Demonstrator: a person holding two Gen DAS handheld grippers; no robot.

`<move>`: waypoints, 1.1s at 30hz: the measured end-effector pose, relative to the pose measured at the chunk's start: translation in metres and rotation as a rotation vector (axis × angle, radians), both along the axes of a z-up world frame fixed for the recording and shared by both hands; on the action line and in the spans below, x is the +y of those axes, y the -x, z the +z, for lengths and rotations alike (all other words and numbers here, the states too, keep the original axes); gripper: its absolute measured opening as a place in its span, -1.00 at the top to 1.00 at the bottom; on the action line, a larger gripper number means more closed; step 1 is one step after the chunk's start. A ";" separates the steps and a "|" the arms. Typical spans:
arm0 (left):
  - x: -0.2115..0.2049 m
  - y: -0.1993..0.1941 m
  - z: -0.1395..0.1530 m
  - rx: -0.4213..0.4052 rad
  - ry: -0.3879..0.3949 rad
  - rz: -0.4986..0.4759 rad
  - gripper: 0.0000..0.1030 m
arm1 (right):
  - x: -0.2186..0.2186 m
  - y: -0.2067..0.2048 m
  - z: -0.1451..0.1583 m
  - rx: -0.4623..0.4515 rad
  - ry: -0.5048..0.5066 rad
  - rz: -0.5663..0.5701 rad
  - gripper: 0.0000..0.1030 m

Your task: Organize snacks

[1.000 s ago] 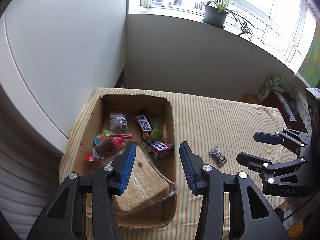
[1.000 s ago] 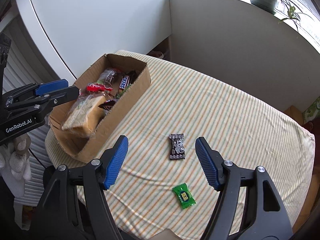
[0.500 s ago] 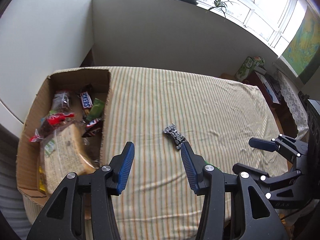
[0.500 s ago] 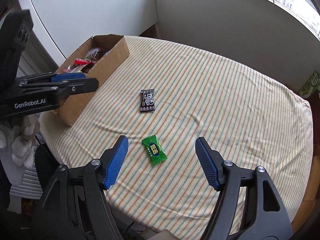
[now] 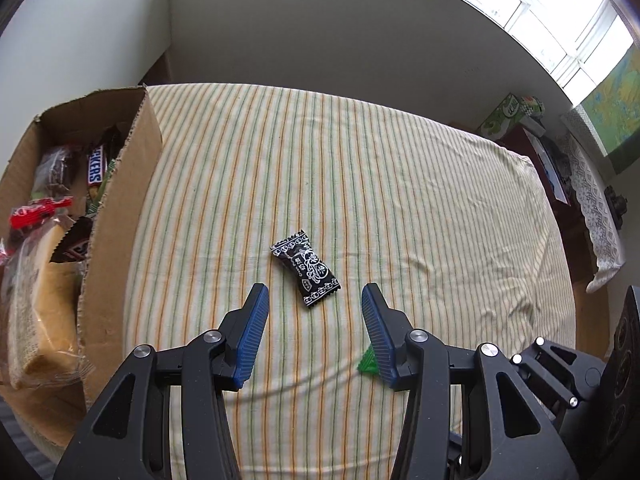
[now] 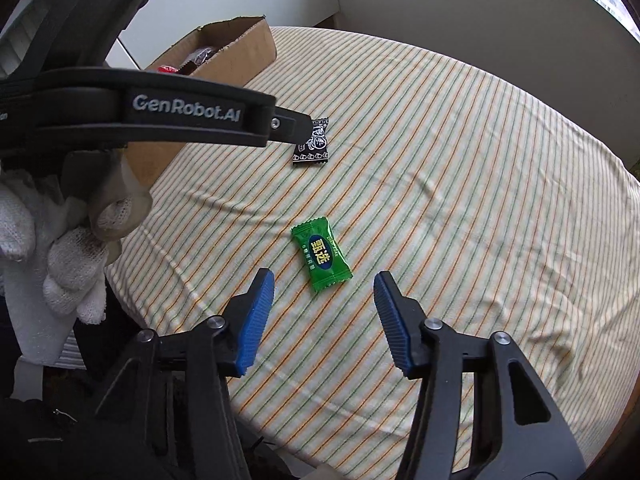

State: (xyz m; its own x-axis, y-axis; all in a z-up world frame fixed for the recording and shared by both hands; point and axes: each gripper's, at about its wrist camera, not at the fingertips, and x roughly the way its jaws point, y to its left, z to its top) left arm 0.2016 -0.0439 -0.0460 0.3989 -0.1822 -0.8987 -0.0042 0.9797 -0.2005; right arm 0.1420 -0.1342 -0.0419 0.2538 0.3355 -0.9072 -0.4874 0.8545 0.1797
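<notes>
A black candy packet [image 5: 306,274] lies on the striped tablecloth, just ahead of my left gripper [image 5: 315,296], which hangs open above it with nothing between its blue pads. A green candy packet [image 6: 321,258] lies just ahead of my right gripper [image 6: 324,282]; its jaws are closing, and the packet sits beyond the tips, untouched. The same black packet [image 6: 314,145] shows in the right wrist view, partly behind the left gripper's black finger. A corner of the green packet [image 5: 368,362] peeks out beside the left gripper's right finger.
A cardboard box [image 5: 120,216] holding several snacks, including wrapped bread [image 5: 36,296], stands at the table's left edge. A gloved hand [image 6: 68,264] holds the left tool. The right tool's black body [image 5: 580,376] is at lower right. The striped cloth [image 5: 400,184] stretches behind.
Both grippers moved down and to the right, away from the box and the bread. The left now hangs over the black packet, the right over the green one. The right jaws have narrowed.
</notes>
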 end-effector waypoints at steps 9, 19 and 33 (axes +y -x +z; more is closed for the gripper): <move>-0.008 -0.026 -0.031 0.048 -0.033 0.035 0.09 | -0.006 -0.011 -0.013 0.017 -0.037 0.006 0.20; -0.013 -0.034 -0.034 0.035 -0.075 0.029 0.23 | 0.015 -0.018 -0.022 0.004 0.004 0.045 0.20; -0.015 -0.025 -0.034 0.009 -0.167 -0.039 0.57 | 0.034 -0.017 -0.025 -0.016 0.081 0.053 0.53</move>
State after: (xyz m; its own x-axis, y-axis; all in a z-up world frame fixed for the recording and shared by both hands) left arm 0.2265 -0.0589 -0.0801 0.3861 -0.0453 -0.9213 0.0332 0.9988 -0.0352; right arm 0.1594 -0.1006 -0.0671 0.2523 0.2747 -0.9279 -0.5346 0.8388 0.1030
